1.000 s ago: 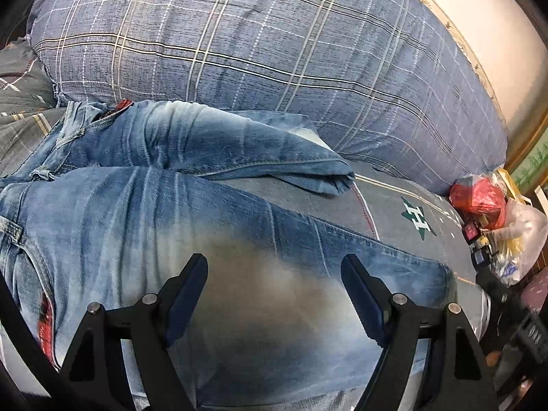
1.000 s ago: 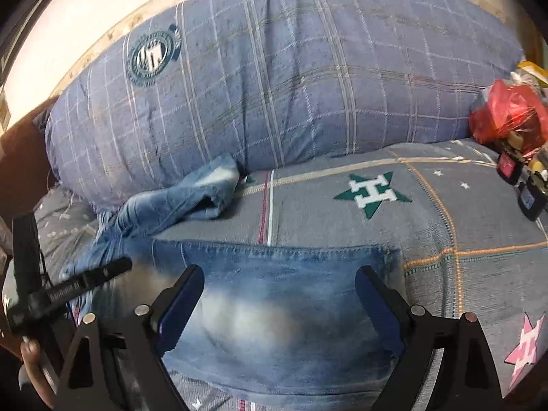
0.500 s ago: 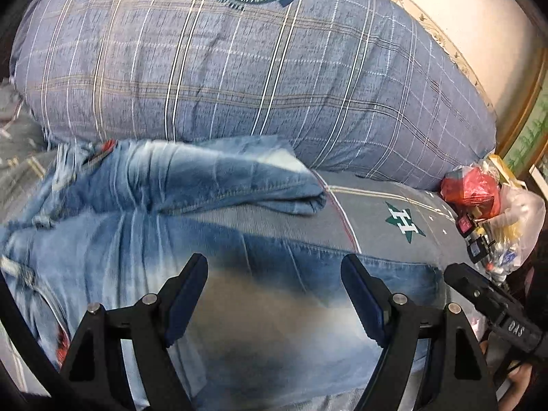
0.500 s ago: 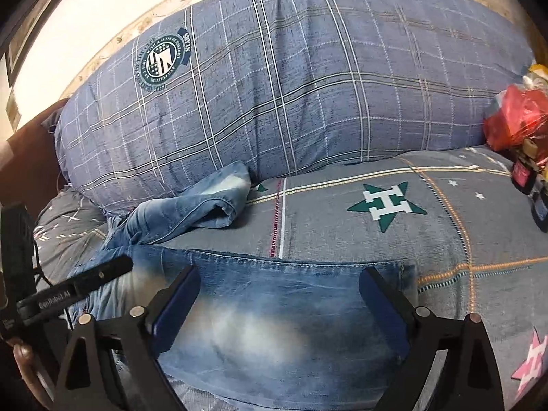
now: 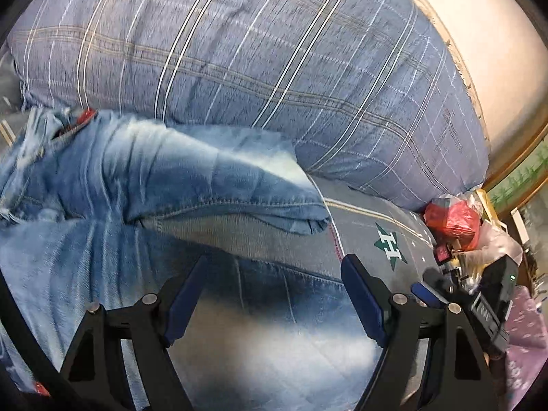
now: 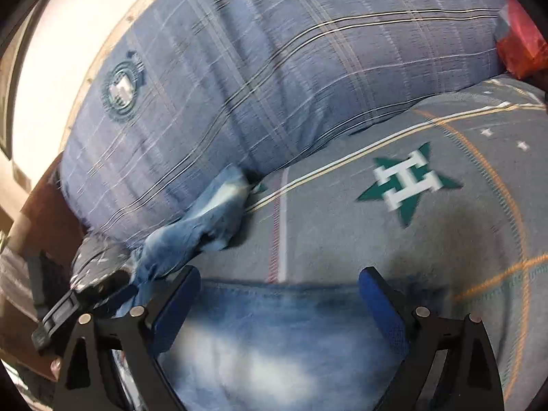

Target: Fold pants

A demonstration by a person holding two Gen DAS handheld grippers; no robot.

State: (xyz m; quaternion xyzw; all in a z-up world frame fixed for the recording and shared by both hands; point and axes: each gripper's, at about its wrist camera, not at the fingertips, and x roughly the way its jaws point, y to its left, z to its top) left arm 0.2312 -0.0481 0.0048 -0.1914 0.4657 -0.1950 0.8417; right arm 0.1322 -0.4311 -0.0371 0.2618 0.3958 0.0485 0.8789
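Faded blue jeans lie on the grey bed cover, waist at the left. The far leg is folded back, its end against the pillow. The near leg lies flat under my left gripper, which is open and empty just above it. In the right wrist view the near leg's end lies beneath my right gripper, open and empty above it. The far leg's end shows at the left there.
A large blue plaid pillow fills the back, against a cream wall. Red and clear bags with small items sit at the bed's right end. The cover bears a green star. The other gripper's body shows at the right.
Both grippers have moved forward and lower over the near leg; the pillow and far leg look closer. Both stay open and empty. The jeans have not moved.
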